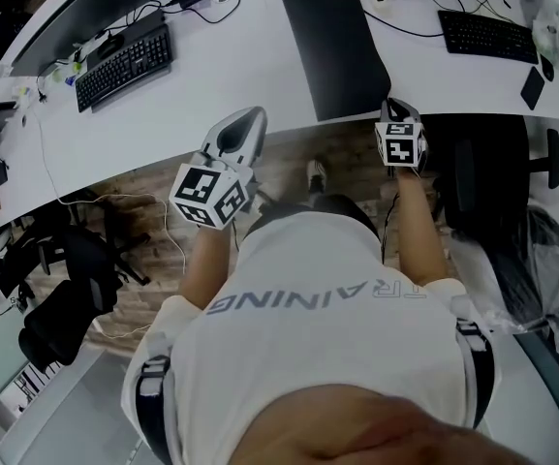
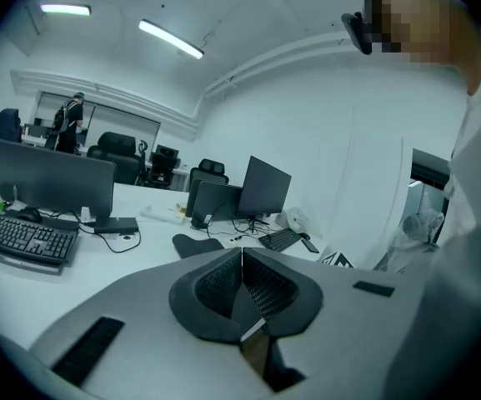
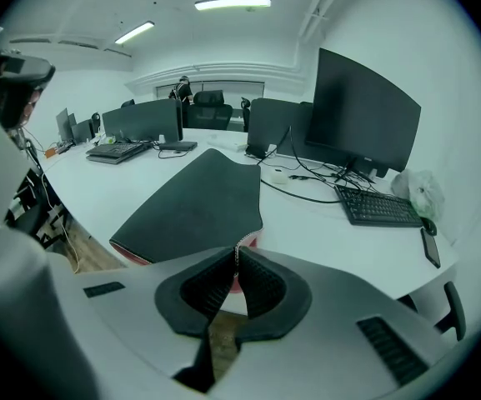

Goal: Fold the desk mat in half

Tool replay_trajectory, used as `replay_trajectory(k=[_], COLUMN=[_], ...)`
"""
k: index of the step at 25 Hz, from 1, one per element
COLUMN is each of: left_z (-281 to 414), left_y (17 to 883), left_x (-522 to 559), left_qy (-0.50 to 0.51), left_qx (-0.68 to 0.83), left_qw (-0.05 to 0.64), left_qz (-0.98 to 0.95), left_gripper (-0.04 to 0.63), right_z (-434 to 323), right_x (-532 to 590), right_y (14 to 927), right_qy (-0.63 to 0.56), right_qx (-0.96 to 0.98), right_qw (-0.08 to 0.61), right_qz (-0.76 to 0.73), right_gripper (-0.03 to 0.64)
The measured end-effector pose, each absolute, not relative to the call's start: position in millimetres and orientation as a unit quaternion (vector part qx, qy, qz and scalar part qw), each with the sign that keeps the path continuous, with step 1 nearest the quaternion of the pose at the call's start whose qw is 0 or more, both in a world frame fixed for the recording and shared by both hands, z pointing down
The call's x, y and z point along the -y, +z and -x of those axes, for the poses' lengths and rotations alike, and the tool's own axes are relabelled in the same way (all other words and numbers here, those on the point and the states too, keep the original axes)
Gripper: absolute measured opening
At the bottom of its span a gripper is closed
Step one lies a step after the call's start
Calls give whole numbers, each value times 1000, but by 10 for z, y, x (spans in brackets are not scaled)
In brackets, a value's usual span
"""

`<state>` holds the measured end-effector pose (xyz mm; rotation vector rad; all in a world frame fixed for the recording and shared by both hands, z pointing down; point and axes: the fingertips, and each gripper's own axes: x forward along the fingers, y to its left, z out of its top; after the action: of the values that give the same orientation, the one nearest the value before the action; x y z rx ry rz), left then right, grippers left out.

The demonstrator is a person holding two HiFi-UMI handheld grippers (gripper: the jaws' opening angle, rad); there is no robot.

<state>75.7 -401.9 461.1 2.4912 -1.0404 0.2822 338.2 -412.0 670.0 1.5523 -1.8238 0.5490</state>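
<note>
The right gripper (image 3: 237, 255) covers the near corner of the desk mat (image 3: 198, 198) with its own body in the right gripper view, so whether its closed jaws pinch that corner or merely meet beside it cannot be told. In the head view its marker cube (image 1: 400, 143) hides those jaws. The person's torso (image 1: 308, 337) blocks the floor beneath, an office chair (image 1: 507, 177) is partly hidden under the table (image 1: 240, 66), and a distant figure (image 2: 69, 117) in the left gripper view is too small to make out

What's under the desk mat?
The desk mat lies on the white desk; a red underside shows along its near edge. Anything else beneath it is covered.
</note>
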Motion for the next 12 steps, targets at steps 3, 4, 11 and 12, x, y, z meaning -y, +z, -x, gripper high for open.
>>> replay_trajectory(k=[3, 4, 11, 12], left_z=[-756, -745, -557, -528], left_y=[4609, 4605, 4460, 4427], left_x=[4011, 4008, 3996, 3992], left_qy=[102, 102, 86, 82], left_qx=[376, 378, 389, 390], left_qw=[212, 211, 198, 195], left_qz=[-896, -896, -896, -896], left_gripper=[32, 32, 32, 32], right_z=[-3411, -3416, -3427, -3393], right_x=[4148, 4148, 4249, 4276], right_y=[6769, 6763, 6215, 6070], right_qy=[224, 225, 186, 175], right_qx=[693, 690, 685, 690], right_qw=[345, 346, 292, 278], right_qz=[-592, -594, -641, -645], right_gripper=[53, 72, 111, 92])
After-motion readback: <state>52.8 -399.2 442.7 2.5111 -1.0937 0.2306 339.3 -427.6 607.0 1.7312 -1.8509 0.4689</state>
